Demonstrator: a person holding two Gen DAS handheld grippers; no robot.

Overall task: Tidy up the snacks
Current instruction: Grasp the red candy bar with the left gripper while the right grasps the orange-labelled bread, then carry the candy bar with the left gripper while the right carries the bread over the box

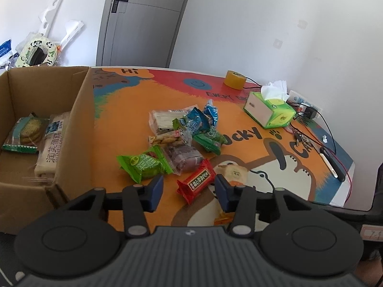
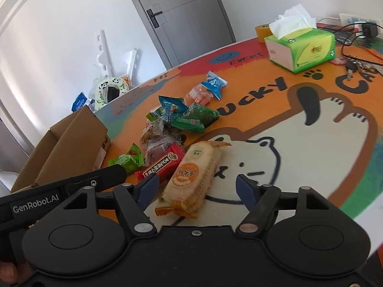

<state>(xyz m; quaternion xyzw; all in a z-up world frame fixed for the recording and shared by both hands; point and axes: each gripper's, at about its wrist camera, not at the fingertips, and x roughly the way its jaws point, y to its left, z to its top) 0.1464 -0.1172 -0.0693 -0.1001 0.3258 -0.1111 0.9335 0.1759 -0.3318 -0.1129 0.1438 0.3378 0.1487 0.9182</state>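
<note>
A heap of wrapped snacks [image 1: 184, 134] lies on the colourful mat. My left gripper [image 1: 189, 189] is open, with the red snack packet [image 1: 196, 181] lying between its fingers. To its left lies a green packet [image 1: 146, 165]. My right gripper [image 2: 197, 189] is open around the near end of a beige cracker pack [image 2: 191, 177], which lies flat; the red packet [image 2: 162, 165] touches its left side. A cardboard box [image 1: 81, 110] at the left holds a biscuit pack [image 1: 26, 131] and a long white cake pack [image 1: 51, 143]. The left gripper's body [image 2: 71, 186] shows in the right wrist view.
A green tissue box [image 1: 270, 110] and a roll of yellow tape [image 1: 235, 79] stand at the back right. Cables, keys and a power strip [image 1: 304, 100] lie along the right edge. A grey door [image 1: 143, 19] and clutter are beyond the table.
</note>
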